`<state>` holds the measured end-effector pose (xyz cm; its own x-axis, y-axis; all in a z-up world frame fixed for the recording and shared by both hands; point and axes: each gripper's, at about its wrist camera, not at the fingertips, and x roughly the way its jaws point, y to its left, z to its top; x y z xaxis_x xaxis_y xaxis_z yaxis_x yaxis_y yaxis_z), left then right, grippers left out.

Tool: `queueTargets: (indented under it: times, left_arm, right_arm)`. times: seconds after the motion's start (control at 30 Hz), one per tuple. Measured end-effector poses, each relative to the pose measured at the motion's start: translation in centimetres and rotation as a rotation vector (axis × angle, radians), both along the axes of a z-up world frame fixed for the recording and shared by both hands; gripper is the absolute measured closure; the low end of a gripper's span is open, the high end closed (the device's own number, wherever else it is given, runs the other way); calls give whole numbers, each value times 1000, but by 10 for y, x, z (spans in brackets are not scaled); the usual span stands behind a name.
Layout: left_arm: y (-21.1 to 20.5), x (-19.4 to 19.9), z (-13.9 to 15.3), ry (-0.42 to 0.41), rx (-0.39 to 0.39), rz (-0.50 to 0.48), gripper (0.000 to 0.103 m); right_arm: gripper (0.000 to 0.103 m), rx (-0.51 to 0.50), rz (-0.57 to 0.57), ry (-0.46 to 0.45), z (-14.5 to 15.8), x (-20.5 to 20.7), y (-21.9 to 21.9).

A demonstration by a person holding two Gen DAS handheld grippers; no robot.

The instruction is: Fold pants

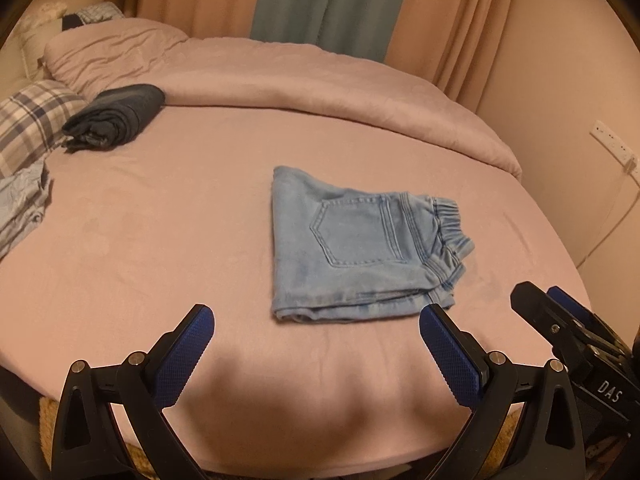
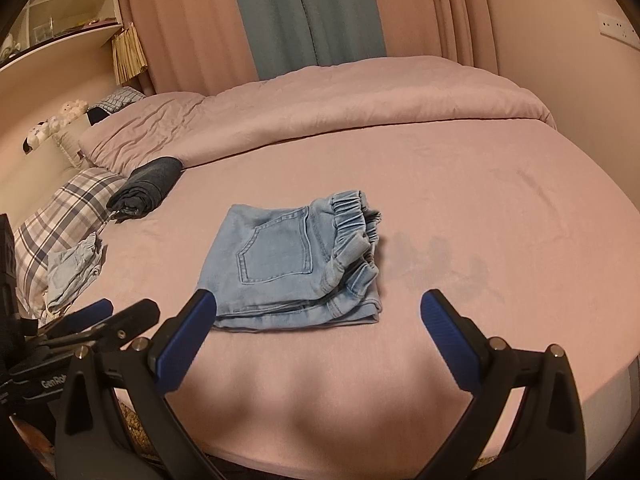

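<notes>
the left tongs (image 1: 316,330) stand wide apart and hold nothing. the right tongs (image 2: 318,314) are also wide apart and empty. the folded light blue pants (image 2: 296,264) lie on the bed (image 2: 500,220) just ahead of both, touching neither. free pink sheet lies to the right of the pants. far left are a dark folded garment (image 2: 146,190) and a plaid pillow (image 2: 60,224); behind, a duvet (image 2: 360,96) and curtains (image 2: 304,12).
</notes>
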<state>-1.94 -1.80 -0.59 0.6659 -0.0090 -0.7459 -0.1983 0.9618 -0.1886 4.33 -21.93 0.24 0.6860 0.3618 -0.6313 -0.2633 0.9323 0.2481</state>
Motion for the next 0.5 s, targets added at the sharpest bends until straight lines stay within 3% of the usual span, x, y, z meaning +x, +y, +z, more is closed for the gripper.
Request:
queueTargets:
  times: [0.5]
  left_arm:
    - [2,-1,-6,16,2,13,1]
  right_arm:
    - [0,-18,-25,14,-5,-1,0]
